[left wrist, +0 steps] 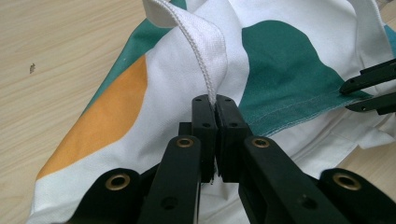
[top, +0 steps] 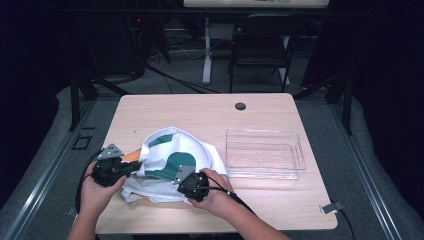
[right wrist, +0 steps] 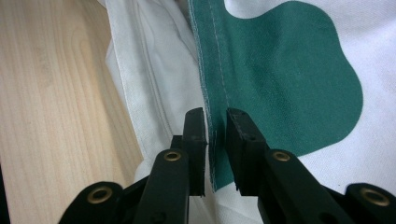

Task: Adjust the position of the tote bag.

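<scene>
Now we work white cloth (top: pixel 175 165) with green and orange patches, crumpled at table's (top: pixel 210 112) near edge. Our left gripper (left wrist: pixel 215 103) pinches its stitched hem; right gripper (right wrist: pixel 215 122) jaws slightly apart, straddling green edge.

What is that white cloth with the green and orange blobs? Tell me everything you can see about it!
The cloth looks like woven white cotton with big dark green patches and one orange patch, plus stitched hems. It lies crumpled and puffed up on the front part of the wooden table, left of a clear plastic bin. The left gripper is shut on a white stitched edge and lifts it into a fold. The right gripper straddles the green hem with a small gap showing, so it is not pinching yet.
</scene>
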Action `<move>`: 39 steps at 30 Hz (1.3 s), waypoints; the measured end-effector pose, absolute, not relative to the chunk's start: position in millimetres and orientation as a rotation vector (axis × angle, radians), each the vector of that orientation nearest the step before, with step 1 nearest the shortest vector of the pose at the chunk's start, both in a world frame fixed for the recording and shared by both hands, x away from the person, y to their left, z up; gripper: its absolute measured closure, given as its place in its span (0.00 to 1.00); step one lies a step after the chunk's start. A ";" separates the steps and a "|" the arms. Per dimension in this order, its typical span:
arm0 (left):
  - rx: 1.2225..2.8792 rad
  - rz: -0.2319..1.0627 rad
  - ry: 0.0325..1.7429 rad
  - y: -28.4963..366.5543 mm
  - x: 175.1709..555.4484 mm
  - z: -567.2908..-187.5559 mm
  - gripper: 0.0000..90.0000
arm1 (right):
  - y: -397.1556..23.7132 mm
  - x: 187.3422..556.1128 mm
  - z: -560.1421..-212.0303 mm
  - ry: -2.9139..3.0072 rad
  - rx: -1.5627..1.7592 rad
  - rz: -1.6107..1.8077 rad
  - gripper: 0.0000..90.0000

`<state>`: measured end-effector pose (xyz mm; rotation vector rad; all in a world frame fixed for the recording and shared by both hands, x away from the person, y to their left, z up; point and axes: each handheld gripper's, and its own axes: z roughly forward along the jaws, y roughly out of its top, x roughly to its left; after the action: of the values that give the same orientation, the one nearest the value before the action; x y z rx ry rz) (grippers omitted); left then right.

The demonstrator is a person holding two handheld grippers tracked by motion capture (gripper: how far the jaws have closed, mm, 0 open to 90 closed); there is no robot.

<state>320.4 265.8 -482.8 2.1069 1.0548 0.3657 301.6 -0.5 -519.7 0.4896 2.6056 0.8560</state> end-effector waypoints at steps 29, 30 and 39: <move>2.123 0.383 1.059 265.9 320.2 -487.2 0.97 | 0.1 300.2 -514.4 2.587 0.472 0.838 0.99; 2.122 0.383 1.059 265.9 320.1 -487.3 0.97 | 0.1 300.2 -514.4 2.587 0.474 0.839 0.99; 2.121 0.393 1.062 266.2 319.9 -487.6 0.93 | -1.0 300.6 -512.7 2.586 0.485 0.849 0.99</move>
<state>319.9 266.2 -487.6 2.1209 1.0617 0.3929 300.6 -1.0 -512.7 0.4851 2.5858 0.8494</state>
